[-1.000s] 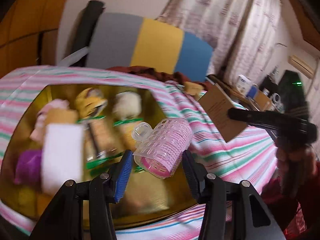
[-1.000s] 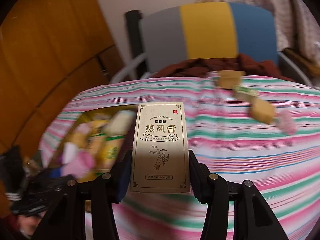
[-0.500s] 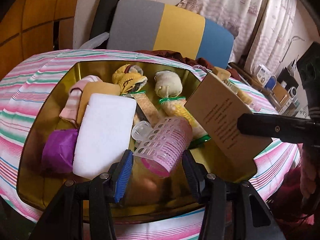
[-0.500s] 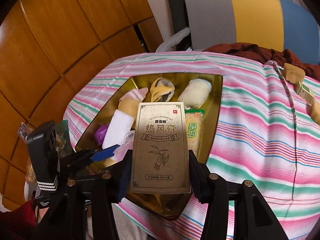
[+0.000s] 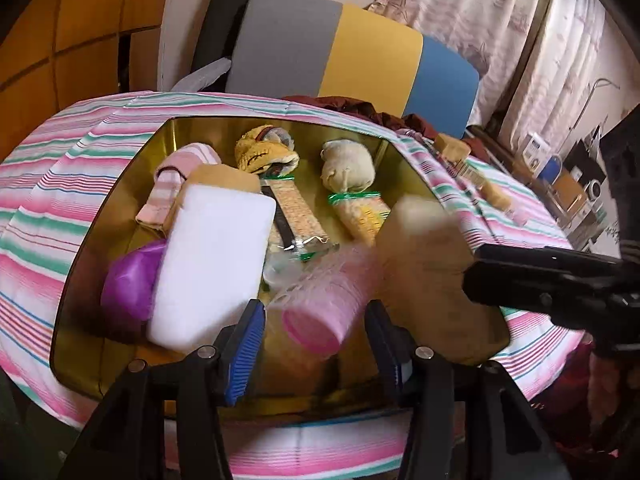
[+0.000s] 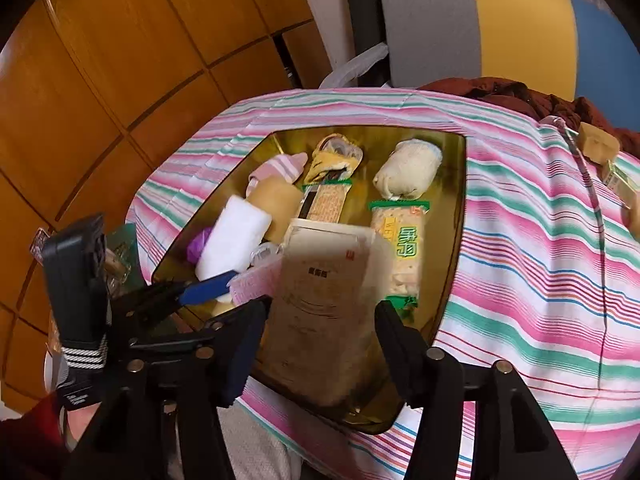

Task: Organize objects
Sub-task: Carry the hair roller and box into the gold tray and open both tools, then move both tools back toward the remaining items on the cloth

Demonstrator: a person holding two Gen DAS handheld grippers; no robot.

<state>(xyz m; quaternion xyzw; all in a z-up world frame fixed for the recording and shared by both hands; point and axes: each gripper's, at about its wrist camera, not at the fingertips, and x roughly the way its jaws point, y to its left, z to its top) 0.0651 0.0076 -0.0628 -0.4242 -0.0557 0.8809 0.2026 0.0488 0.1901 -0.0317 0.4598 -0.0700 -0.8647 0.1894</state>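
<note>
A gold tray (image 5: 80,264) sits on the striped tablecloth and holds a white sponge (image 5: 216,256), a purple object (image 5: 128,284), socks and snack packs. My left gripper (image 5: 316,340) is open; the pink hair roller (image 5: 324,304) is blurred between its fingers, dropping out into the tray. My right gripper (image 6: 320,344) is open too; the tan ointment box (image 6: 324,308) is blurred and tilted between its fingers, falling over the tray's near end. The box also shows in the left wrist view (image 5: 428,276).
Small tan blocks (image 6: 598,146) lie on the tablecloth (image 6: 540,240) to the right of the tray. A grey, yellow and blue chair back (image 5: 352,64) stands behind the table. Wood panelling (image 6: 120,80) is on the left.
Both grippers have opened over the tray. The pink roller and the tan box have slipped from the fingers and are dropping, blurred with motion.
</note>
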